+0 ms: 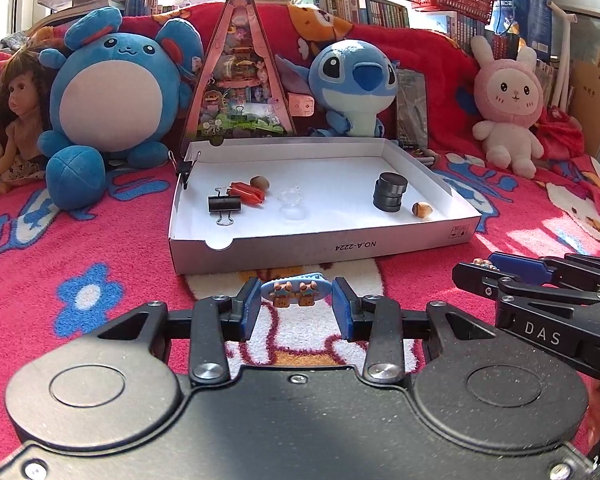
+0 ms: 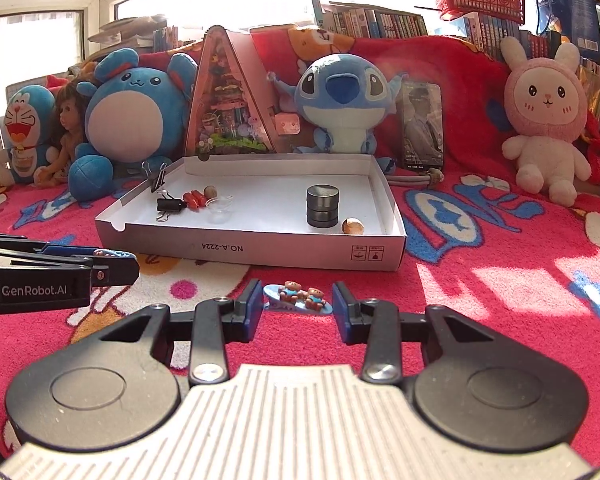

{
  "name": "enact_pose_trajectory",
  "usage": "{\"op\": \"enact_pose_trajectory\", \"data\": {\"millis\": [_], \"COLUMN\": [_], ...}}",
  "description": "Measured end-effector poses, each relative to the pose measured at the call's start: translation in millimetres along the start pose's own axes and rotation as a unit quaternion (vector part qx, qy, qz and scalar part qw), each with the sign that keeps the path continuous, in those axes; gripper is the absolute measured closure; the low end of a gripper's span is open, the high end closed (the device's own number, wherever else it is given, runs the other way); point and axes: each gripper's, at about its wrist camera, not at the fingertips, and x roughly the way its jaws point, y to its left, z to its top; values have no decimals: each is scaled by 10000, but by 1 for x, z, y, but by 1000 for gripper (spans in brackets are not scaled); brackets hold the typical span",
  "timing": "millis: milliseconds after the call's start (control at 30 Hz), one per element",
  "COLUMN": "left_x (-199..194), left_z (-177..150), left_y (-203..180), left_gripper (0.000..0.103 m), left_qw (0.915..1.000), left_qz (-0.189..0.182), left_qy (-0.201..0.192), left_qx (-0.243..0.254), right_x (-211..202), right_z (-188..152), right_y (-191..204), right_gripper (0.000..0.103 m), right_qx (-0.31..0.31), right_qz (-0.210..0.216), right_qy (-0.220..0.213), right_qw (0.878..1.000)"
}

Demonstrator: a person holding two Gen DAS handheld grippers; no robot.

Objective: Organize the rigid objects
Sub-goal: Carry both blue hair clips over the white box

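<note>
One red cartoon blanket (image 2: 480,300) covers everything underfoot, sunlit in patches, with bookshelves (image 2: 380,22) glaring out against the window behind. Plush toys (image 1: 108,92) line the back. Ahead lies a white box (image 1: 316,246) holding a stack of black discs (image 1: 389,192), a binder clip (image 1: 224,203) and small bits that are hard to make out. The left gripper (image 1: 296,300) frames a blue bear hair clip (image 1: 296,290); I cannot tell whether its jaws grasp it. The right gripper (image 2: 296,302) has its jaws spread, released, around a second bear clip (image 2: 298,298) lying on the blanket.
</note>
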Motion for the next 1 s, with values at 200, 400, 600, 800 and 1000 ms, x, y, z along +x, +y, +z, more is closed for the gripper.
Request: {"op": "enact_pose_trajectory", "data": {"millis": [200,400,600,800,1000], "left_x": [5,16,34,52,75], "left_z": [17,37,54,60,65], "left_y": [5,8,15,18,21], "left_gripper": [66,66,67,67,66], "left_qw": [9999,9998,9995,9989,9979], "left_qz": [59,140,171,312,447], "left_qy": [-69,-125,-29,43,199], "left_qx": [-78,-114,-272,-338,-422], "right_x": [8,18,34,50,69], "right_z": [17,35,48,56,64], "right_y": [-3,-6,-8,-11,-9], "right_gripper": [60,60,60,60,60], "right_qx": [114,195,258,323,193], "right_qz": [10,11,-6,-45,-125], "right_qy": [-89,-134,-82,-84,50], "right_qw": [9999,9997,9996,9994,9997]}}
